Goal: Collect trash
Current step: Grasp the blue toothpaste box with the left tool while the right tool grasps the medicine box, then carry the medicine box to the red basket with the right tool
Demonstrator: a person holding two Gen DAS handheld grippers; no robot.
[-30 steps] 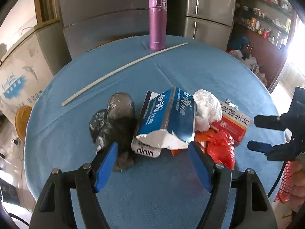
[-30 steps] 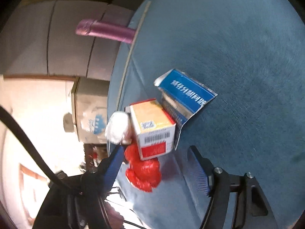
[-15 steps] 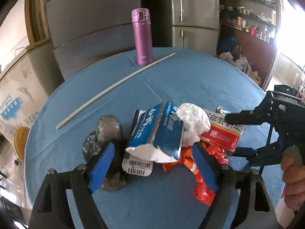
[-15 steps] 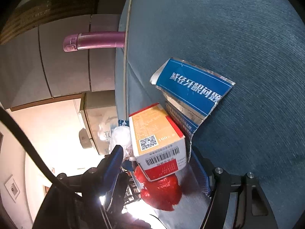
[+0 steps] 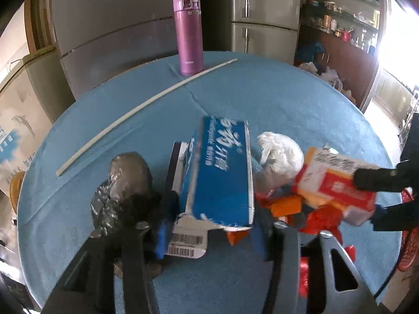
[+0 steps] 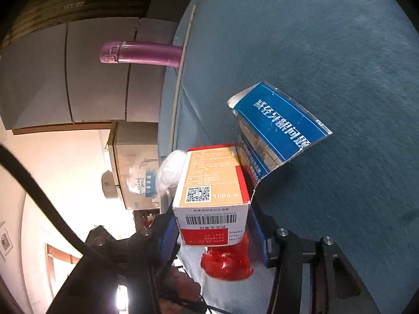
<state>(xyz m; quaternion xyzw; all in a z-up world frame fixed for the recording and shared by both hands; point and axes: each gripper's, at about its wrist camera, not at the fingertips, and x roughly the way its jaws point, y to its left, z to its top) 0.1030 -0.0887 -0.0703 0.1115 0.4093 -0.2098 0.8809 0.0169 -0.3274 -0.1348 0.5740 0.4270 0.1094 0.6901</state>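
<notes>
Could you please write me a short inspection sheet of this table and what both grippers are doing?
Surface: round table, blue cloth.
Job's things: blue carton, orange-red box, white wad, red wrapper, dark foil bag.
Clutter: purple flask upright, white rod.
Grippers: left gripper closing around the carton; right gripper closing on the box.
Cables: black cable.
Surroundings: grey cabinets, shelves.

Table (image 5: 288, 110) covered in matt blue cloth, fuzzy nap. Blue box (image 5: 222, 172): glossy printed cardboard, torn white paper edge. Orange-red box (image 6: 212, 191): smooth cardboard, slight sheen. Red wrapper (image 6: 225, 264): shiny crinkled plastic film. Dark bag (image 5: 123, 191): glossy wrinkled plastic. White wad (image 5: 280, 154): crumpled, paper or thin plastic, unclear. Purple flask (image 5: 188, 34): smooth satin metal-look.
</notes>
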